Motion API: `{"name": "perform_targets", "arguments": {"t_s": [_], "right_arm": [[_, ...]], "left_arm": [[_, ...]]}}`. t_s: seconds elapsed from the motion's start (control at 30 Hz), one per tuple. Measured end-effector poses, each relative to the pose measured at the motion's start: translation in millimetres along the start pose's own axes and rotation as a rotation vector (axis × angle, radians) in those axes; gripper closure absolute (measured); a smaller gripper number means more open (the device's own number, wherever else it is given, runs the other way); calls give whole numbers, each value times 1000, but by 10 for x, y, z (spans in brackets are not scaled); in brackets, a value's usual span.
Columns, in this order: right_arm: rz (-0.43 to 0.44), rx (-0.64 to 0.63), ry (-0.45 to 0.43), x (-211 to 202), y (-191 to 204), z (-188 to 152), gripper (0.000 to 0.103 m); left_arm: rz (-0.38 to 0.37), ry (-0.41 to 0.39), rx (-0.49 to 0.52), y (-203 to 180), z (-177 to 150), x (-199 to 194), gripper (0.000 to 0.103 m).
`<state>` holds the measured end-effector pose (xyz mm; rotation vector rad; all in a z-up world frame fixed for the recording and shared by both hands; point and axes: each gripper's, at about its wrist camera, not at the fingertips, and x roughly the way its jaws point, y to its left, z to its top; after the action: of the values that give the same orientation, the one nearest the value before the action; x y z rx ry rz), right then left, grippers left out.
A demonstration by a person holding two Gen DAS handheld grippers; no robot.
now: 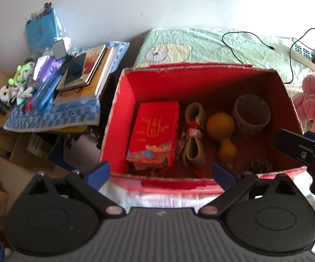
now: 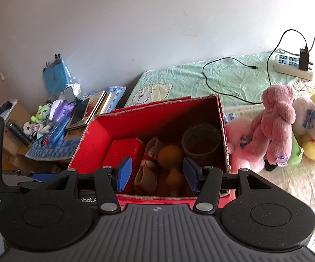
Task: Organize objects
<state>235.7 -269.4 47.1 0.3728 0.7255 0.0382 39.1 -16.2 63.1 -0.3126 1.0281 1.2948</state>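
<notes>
Both tools are empty, pads spread wide: left tool point(image 1: 160, 172), right tool point(image 2: 157, 173), each hovering at the near rim of the red box point(image 2: 96, 139). The pink plush bear point(image 2: 276, 120) stands on the bed, right of the box, nearer the right tool, long axis roughly upright.

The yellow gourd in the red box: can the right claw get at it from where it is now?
Probably yes. The right claw is open above the box's near edge, the red box has no lid, and nothing covers the yellow gourd.
</notes>
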Motion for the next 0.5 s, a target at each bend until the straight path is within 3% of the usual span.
{"name": "perform_targets", "arguments": {"t_s": [0.5], "right_arm": [[-156,18,-18,289,131,19,46]], "left_arm": [[-25,-11,46,140,127,267,3]]}}
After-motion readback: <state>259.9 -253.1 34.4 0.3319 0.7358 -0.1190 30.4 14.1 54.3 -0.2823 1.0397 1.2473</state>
